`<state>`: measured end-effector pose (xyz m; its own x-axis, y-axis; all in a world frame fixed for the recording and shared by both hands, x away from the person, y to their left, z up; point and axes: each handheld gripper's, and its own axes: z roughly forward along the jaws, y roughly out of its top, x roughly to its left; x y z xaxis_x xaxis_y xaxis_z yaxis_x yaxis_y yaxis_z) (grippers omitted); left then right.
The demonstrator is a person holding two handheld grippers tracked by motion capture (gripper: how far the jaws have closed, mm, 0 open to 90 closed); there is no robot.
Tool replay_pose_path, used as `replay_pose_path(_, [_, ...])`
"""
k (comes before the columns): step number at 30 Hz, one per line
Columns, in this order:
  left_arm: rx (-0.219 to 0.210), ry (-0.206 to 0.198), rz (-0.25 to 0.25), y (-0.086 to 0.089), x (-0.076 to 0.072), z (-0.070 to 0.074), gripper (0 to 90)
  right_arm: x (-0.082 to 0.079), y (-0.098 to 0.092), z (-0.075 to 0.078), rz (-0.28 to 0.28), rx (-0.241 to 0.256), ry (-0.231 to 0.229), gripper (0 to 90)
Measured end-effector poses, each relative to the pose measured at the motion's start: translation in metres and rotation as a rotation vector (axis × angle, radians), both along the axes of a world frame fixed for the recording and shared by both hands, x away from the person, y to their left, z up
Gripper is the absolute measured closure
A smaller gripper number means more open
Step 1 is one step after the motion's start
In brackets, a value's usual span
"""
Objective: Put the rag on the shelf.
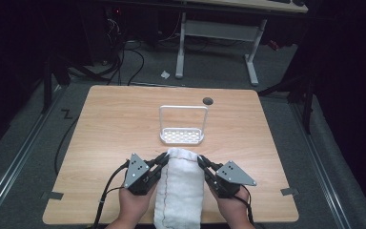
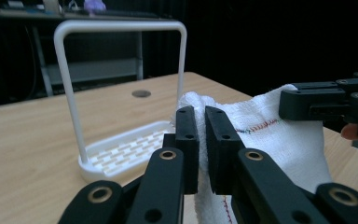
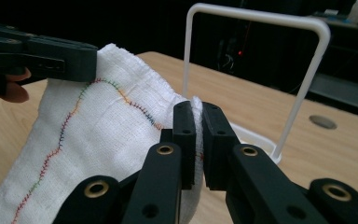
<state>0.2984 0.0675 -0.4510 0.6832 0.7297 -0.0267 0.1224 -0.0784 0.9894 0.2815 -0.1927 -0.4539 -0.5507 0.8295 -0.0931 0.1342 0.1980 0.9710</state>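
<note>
A white towel (image 1: 179, 188) is lying on the wooden surface (image 1: 109, 124), running from the near edge toward the middle, with a line of coloured stitching down its length. The left claw (image 1: 163, 158) is pinching the far left corner of the towel, its jaws pressed together on the cloth, and the left hand (image 1: 132, 202) is gripping it from below. The right claw (image 1: 202, 161) is clamped on the far right corner in the same way, held by the right hand (image 1: 231, 202). In the right gripper view the cloth edge is sitting between the closed jaws. The far end of the towel is being held raised between the two claws. Just beyond it a white rack (image 1: 182, 126) with a slotted base and a tall hoop handle is standing upright on the surface.
</note>
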Motion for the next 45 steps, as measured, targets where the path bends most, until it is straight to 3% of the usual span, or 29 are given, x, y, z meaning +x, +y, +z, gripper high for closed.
replay_pose_path(7, [-0.033,-0.045,0.02,0.0,0.002,0.022,84.7,0.001,0.0,0.024,0.007,0.03,-0.072,85.7])
replay_pose_path(9, [-0.047,-0.04,0.017,0.0,0.005,0.027,84.8,0.002,0.0,0.03,0.01,0.042,-0.088,85.7])
replay_pose_path(22, [-0.058,-0.148,0.033,-0.003,0.018,0.072,85.2,0.015,-0.005,0.08,0.007,0.069,-0.205,85.8])
replay_pose_path(30, [-0.079,-0.189,0.036,-0.005,0.026,0.094,85.3,0.02,-0.008,0.106,0.0,0.079,-0.257,85.8])
replay_pose_path(34, [-0.082,-0.201,0.031,-0.005,0.03,0.103,85.3,0.022,-0.008,0.112,-0.002,0.071,-0.271,85.8])
replay_pose_path(40, [-0.076,-0.184,0.018,-0.006,0.043,0.112,85.3,0.032,-0.011,0.123,0.002,0.073,-0.258,85.9])
replay_pose_path(45, [-0.052,-0.224,0.024,-0.01,0.054,0.122,85.4,0.043,-0.013,0.132,0.003,0.083,-0.25,85.9])
